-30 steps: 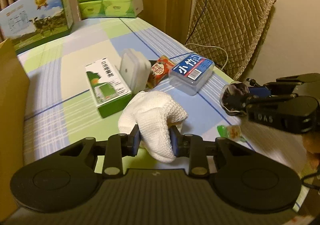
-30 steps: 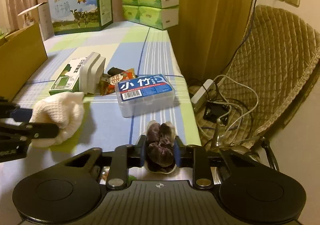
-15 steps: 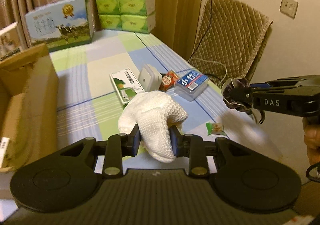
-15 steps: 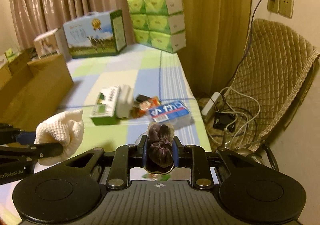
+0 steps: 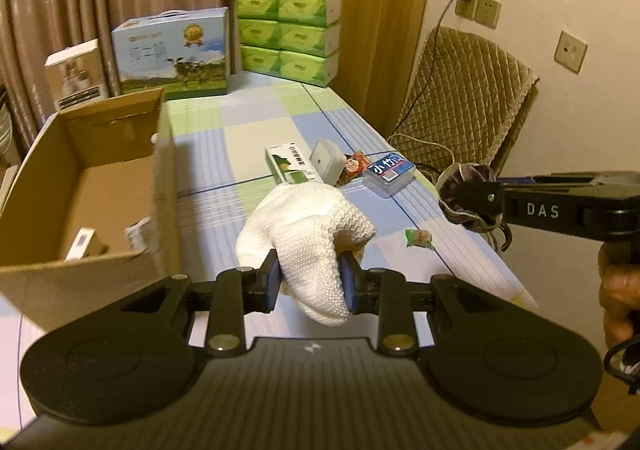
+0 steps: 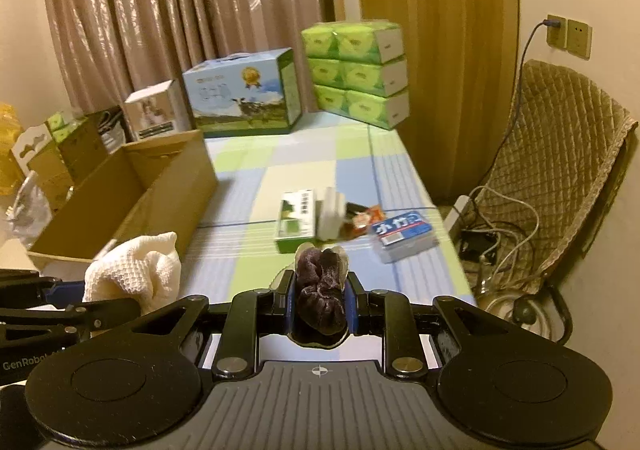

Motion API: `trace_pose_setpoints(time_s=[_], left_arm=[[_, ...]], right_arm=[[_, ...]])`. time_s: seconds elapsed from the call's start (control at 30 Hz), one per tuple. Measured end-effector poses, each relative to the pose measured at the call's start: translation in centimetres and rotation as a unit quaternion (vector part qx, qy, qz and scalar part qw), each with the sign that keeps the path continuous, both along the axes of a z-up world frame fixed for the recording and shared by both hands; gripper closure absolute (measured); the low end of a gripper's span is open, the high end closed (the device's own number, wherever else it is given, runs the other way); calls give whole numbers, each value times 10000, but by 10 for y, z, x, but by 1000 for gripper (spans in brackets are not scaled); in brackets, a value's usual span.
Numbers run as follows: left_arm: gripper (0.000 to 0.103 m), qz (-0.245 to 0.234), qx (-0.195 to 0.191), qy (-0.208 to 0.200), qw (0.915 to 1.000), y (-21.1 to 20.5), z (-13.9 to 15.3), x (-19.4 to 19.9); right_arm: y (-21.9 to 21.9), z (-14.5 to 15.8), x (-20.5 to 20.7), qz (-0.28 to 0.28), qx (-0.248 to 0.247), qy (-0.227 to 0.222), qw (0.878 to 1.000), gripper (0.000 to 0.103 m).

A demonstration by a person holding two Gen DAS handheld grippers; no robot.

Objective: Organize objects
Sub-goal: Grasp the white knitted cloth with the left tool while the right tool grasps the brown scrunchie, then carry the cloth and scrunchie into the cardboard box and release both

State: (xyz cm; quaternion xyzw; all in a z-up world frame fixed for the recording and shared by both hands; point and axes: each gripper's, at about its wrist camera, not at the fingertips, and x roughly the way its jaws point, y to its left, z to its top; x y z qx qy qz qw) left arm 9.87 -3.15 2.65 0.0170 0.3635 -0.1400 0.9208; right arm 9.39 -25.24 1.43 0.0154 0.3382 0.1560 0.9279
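While the white waffle-knit cloth (image 5: 308, 238) hangs bunched between its blue pads, the left gripper (image 5: 309, 284) is clenched on it, held above the near part of the checked tablecloth (image 5: 224, 162). The right gripper (image 6: 320, 308) grasps a dark purple velvety scrunchie (image 6: 322, 290) (a crumpled, shiny-edged wad), which in the left wrist view sits at the right, beyond the table's right edge.

Left of the cloth stands an open cardboard box (image 5: 160, 186) with a few small packages lying on its floor. A small green wrapped candy (image 5: 418, 238) lies on the tablecloth near the right edge, between the two grippers. Farther out, in a loose row, lie a green-and-white carton (image 5: 292, 166), a white square case (image 5: 328, 160) leaning against it, a red snack packet (image 5: 354, 168) and a clear plastic box with a blue label (image 5: 388, 172).

At the far end stand a milk carton case with a cow picture (image 5: 172, 54) and stacked green tissue packs (image 5: 288, 34). A quilted chair (image 5: 460, 90) stands to the right of the table.
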Motion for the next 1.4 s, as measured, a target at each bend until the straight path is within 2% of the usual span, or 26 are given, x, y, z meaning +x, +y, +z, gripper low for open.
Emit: trace_pose_setpoints(time_s=[0.33,0.67,1.1,1.4], left_arm=[[77,343,-22,-147,9993,43,28,-33],[77,663,-70,-319,9973,89,47,-42],[77,1227,42,-361,9918,163,54,-31],[77,1384,88,-307,9899,191,50,-10]], right_arm=[[44,18,-26,326,111,-59,9994,82],[94,27,-29,788,24,-166,9968,82],[148,29,-15,1212,-19,-188,9925,82],[173,20,-3,1358,-3,-79,9907,82]])
